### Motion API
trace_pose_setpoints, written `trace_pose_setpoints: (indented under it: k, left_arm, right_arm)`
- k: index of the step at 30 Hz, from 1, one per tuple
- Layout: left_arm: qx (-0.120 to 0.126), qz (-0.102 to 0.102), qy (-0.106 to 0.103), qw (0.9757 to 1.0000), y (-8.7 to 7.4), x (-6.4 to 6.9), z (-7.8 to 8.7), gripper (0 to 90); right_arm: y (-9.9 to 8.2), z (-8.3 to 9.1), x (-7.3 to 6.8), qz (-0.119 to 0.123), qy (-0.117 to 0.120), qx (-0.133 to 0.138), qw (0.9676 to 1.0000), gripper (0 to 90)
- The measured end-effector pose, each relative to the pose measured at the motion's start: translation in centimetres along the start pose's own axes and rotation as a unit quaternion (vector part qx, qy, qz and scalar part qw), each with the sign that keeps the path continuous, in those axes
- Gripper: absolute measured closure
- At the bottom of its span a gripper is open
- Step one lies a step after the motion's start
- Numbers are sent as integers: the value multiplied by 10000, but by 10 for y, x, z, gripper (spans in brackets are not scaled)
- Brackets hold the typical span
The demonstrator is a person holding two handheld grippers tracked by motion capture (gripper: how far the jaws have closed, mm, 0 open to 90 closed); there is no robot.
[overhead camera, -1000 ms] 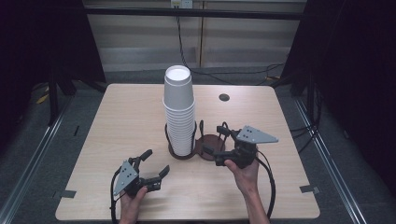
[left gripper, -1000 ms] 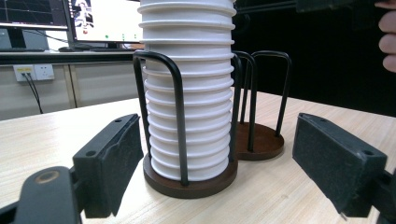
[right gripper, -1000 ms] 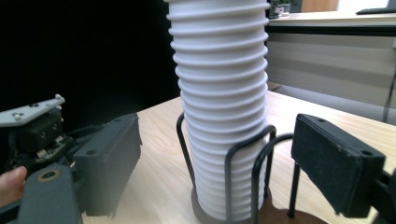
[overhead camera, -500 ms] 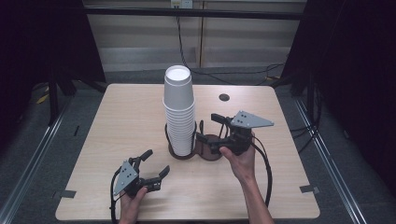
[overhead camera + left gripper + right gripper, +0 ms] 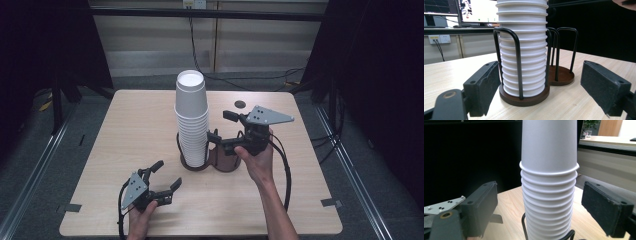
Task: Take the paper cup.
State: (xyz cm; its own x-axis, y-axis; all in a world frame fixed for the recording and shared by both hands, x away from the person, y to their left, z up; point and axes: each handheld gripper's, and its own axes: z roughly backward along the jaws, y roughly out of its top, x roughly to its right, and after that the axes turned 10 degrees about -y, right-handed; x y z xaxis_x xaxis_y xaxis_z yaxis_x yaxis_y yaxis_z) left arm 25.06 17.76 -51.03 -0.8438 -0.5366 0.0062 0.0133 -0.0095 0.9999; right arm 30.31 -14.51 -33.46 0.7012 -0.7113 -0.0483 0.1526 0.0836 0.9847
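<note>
Two grippers are seen with jaws apart and nothing held: the right gripper (image 5: 220,127) is raised beside the cup stack (image 5: 191,120), facing it, while the left gripper (image 5: 162,176) is rested on the table (image 5: 125,125), well short of the holder (image 5: 207,164) in which the stack stands.

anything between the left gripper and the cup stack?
Nothing but bare table: the high view shows open wood between the left gripper and the cup stack.
</note>
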Motion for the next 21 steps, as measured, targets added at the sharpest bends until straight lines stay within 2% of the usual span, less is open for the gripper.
trace_pose_setpoints:
  k: [2,3,6,9,11,15,18,21]
  left_arm:
    - [-6,0,0,10000,0,0,0,159]
    - [23,131,-69,9999,0,1,-1,160]
    - [-5,15,-1,10000,0,0,0,160]
    - [7,59,-4,10000,0,1,0,160]
    - [-4,4,-9,10000,0,0,0,160]
    - [-8,12,-1,10000,0,0,0,160]
    - [-1,20,3,10000,0,0,0,160]
    - [-4,16,-1,10000,0,0,0,159]
  right_arm:
    - [3,-2,1,28,15,-36,10000,130]
    - [5,-2,1,58,6,-47,10000,130]
    - [11,-4,2,89,29,-32,10000,130]
    - [18,-7,3,95,72,-56,9999,131]
    - [20,-8,3,113,81,-82,9999,131]
    - [35,-15,5,260,90,-164,9995,130]
    - [40,-16,6,265,109,-142,9995,130]
    - [53,-21,8,261,177,-200,9993,130]
